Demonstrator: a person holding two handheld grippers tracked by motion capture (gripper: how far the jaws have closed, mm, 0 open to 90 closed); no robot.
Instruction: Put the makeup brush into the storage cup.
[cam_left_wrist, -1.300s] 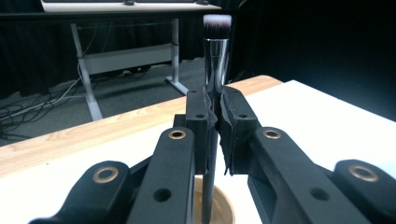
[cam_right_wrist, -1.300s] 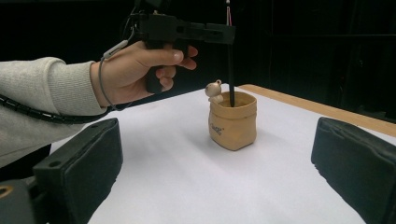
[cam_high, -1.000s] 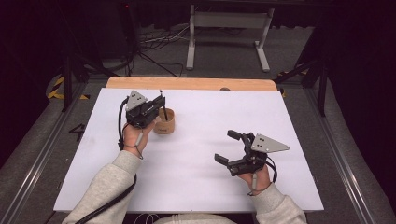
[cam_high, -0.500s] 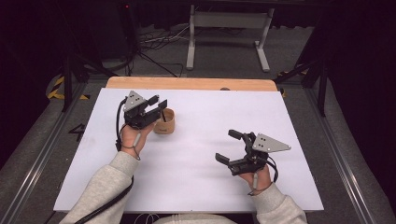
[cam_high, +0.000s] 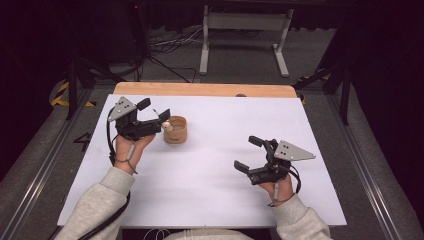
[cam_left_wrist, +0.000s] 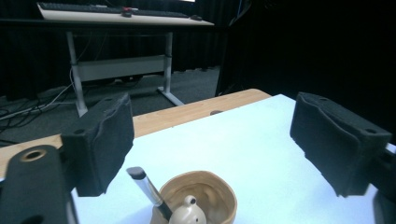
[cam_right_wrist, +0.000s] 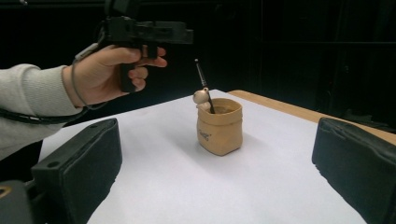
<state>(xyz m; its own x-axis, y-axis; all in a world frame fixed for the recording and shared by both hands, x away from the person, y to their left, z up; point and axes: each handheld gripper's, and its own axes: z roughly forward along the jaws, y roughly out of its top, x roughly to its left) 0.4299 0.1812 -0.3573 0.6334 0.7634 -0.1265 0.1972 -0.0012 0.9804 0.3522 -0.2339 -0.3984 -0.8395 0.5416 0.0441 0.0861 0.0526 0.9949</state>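
A small tan cup stands on the white table sheet, left of centre. A thin dark-handled brush leans inside it beside a small beige knob-topped piece. My left gripper hovers just left of the cup and a little above it. Its jaws have just been opening and stand wide with nothing between them, the pads apart over the cup. My right gripper rests open at the right, pointing at the cup from a distance. The brush sticks up from the cup's rim.
A wooden strip edges the table's far side. Beyond it are a metal desk frame and cables on the floor. Metal rails run along both sides of the table.
The left gripper's jaws went from shut on the brush above the cup to wide open. The brush now leans in the cup, and the gripper has drawn back to the left.
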